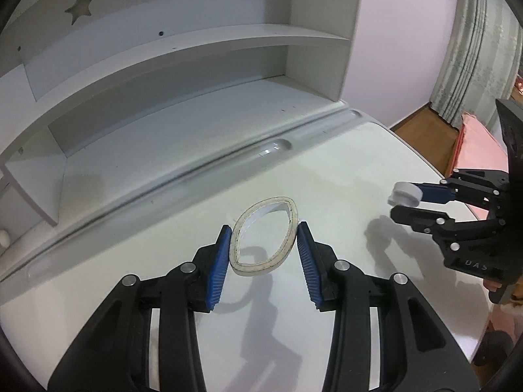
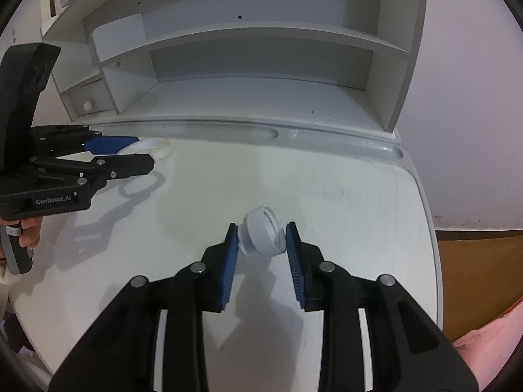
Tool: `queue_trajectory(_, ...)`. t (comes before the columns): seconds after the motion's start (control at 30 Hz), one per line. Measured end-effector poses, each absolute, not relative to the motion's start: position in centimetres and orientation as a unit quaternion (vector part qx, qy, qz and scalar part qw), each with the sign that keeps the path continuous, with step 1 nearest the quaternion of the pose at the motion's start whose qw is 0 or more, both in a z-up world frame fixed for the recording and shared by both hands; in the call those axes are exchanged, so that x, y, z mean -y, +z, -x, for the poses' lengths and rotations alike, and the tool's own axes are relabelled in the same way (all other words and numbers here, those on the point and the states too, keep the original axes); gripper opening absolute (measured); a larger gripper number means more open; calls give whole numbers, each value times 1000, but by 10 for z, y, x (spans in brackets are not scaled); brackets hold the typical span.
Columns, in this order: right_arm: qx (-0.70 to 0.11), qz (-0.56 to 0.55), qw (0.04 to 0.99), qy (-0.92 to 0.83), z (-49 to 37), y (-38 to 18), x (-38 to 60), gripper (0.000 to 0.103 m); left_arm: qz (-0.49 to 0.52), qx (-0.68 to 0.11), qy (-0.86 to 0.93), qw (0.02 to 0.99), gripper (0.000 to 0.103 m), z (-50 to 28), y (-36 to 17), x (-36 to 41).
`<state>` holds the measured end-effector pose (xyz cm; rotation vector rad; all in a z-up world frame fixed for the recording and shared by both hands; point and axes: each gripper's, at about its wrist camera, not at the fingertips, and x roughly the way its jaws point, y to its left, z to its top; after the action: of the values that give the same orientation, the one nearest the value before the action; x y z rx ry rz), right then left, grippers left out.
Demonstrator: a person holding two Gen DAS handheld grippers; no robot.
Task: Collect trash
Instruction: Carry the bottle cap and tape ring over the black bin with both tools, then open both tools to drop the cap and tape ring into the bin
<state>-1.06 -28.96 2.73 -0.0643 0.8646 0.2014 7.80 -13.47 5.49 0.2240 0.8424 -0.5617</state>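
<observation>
White desk [image 1: 343, 176] with a grooved back edge stands under a white hutch of shelves [image 1: 196, 65] that has a star cut into its panel; a pale wall and green-striped curtain [image 1: 480, 42] lie beyond. The left gripper [image 1: 264, 238] pinches an empty tape ring [image 1: 264, 236] between its blue pads: an off-white cardboard band, squeezed into a pointed oval, its edge grubby, lifted above the desktop with its shadow below. The same ring shows in the right wrist view [image 2: 153, 146], near the groove. The right gripper [image 2: 261, 236] clamps a white plastic bottle cap [image 2: 263, 235], tilted, its threaded inside facing up and to the right. It too hangs over the desk [image 2: 327, 196], well apart from the ring.
</observation>
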Motion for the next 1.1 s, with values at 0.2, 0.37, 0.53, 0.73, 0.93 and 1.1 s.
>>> queue_trajectory(0.2,-414,20,905,98,49,20,292,30,-106,-396,-287,866,40,-38,58,148)
queue_trajectory(0.37,-398,16,914,75,88,31,314,30,-124,-376,-320,860,40,0,66,176)
queue_trajectory(0.53,-377,9,926,32,139,44,356,30,-141,-356,-362,850,40,42,78,217)
queue_trajectory(0.73,-362,-15,931,-44,222,49,430,30,-178,-325,-449,813,40,117,86,300)
queue_trajectory(0.93,-386,-75,910,-133,312,19,521,30,-272,-315,-543,729,40,215,58,403)
queue_trajectory(1.1,-426,-174,870,-177,366,-51,591,30,-329,-364,-584,646,40,268,-9,469)
